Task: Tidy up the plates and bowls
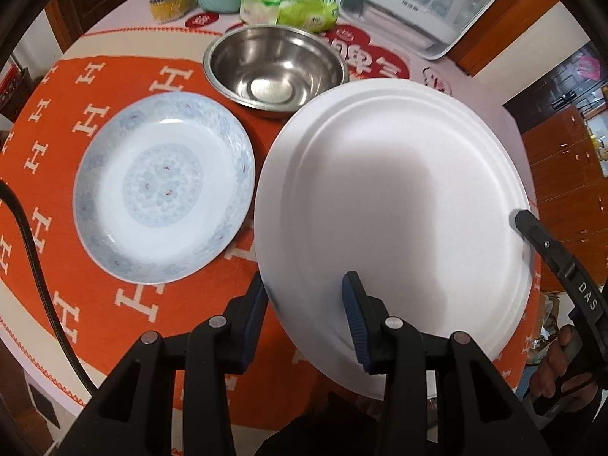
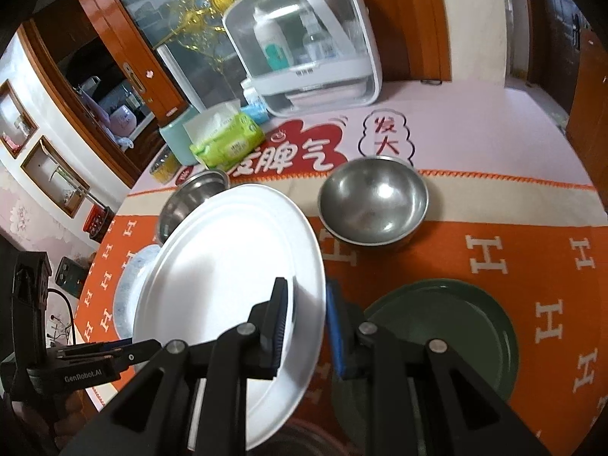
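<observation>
left tool: I've got it pinching the near rim of the white plate
right tool: clamped on the opposite rim
white plate: tilted, up off the tabletop
patterned plate: flat on the orange cloth, beside a steel bowl
green plate: under my right tool

Bare cloth right; steel bowl blocks ahead.

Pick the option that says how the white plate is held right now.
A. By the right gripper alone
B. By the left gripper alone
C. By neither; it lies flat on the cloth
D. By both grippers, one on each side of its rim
D: the left gripper and the right gripper each clamp the rim of the white plate, which hangs tilted above the orange cloth.
</observation>
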Demonstrator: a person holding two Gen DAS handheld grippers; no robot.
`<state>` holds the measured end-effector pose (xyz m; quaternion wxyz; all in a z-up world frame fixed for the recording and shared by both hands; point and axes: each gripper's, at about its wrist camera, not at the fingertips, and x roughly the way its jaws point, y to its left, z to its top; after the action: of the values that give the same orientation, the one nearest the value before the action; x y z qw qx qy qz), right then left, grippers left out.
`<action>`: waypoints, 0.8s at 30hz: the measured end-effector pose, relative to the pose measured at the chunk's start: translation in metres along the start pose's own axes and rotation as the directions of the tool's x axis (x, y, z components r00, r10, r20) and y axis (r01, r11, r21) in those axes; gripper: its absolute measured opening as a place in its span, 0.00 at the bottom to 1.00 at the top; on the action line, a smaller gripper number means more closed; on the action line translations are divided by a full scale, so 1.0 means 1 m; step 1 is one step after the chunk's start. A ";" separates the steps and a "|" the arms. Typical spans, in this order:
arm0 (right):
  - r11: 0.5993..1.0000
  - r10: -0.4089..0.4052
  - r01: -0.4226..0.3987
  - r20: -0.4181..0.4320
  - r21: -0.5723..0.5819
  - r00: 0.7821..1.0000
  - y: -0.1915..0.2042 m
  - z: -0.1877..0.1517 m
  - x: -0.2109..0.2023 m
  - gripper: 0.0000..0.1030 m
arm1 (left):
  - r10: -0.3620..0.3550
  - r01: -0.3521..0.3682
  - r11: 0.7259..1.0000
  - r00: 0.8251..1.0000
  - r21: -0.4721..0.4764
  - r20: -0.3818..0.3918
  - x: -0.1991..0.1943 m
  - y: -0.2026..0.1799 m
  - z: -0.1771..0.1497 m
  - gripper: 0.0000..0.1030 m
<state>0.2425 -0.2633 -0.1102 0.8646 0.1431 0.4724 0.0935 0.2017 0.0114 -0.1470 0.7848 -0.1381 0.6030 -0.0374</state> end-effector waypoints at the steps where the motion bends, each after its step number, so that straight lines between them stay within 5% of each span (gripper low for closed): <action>1: 1.000 0.000 0.000 0.009 -0.003 1.000 0.003 -0.002 -0.006 0.19 | -0.004 0.004 1.000 1.000 0.001 0.011 -0.007 0.001 -0.003 0.38; 24: 0.999 0.024 -0.019 0.128 -0.037 0.991 0.074 -0.079 -0.101 0.22 | -0.021 0.011 0.998 0.983 0.055 0.184 -0.109 0.036 -0.059 0.38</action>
<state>0.1198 -0.2107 -0.0462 0.8947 0.1383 0.4124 0.1018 0.1121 0.0603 -0.0686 0.8405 -0.1246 0.5252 -0.0469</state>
